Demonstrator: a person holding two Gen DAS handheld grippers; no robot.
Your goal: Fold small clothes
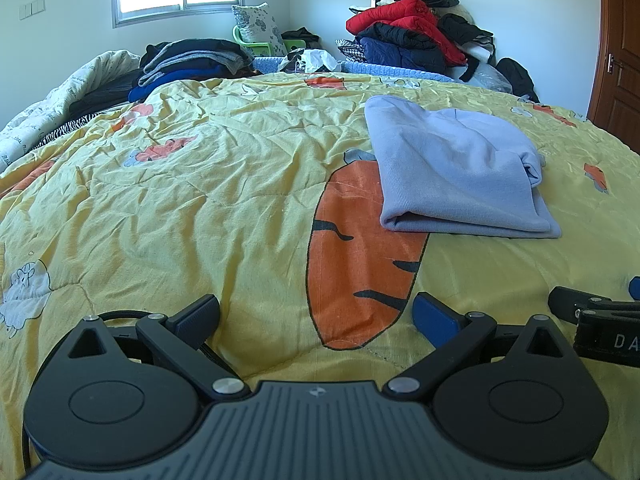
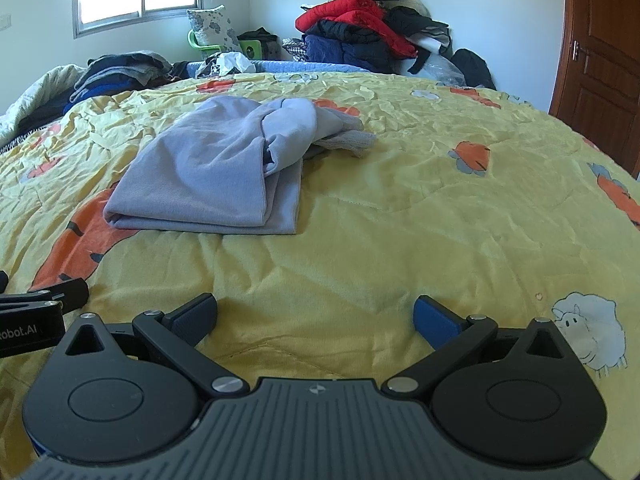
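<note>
The pale blue garment lies in the upper right of the left wrist view and the upper left of the right wrist view, already doubled over into a rough rectangle on the yellow quilt. One sleeve or cuff end spills out loose at its far right side. The left gripper sits low at the bottom of its frame, jaws spread wide and holding nothing; the right gripper is likewise wide open and empty, well apart from the cloth. The fold looks mostly done, so the step in hand is probably a pause between folds or a final tidy. The next move likely calls for reaching forward to tuck that stray end under or over the bundle, pinching thin fabric without dragging the whole stack across the quilt. Readable writing is scant: "DA" on the other gripper's body at the left view's right edge, and "obot.AI" at the right view's left edge.
</note>
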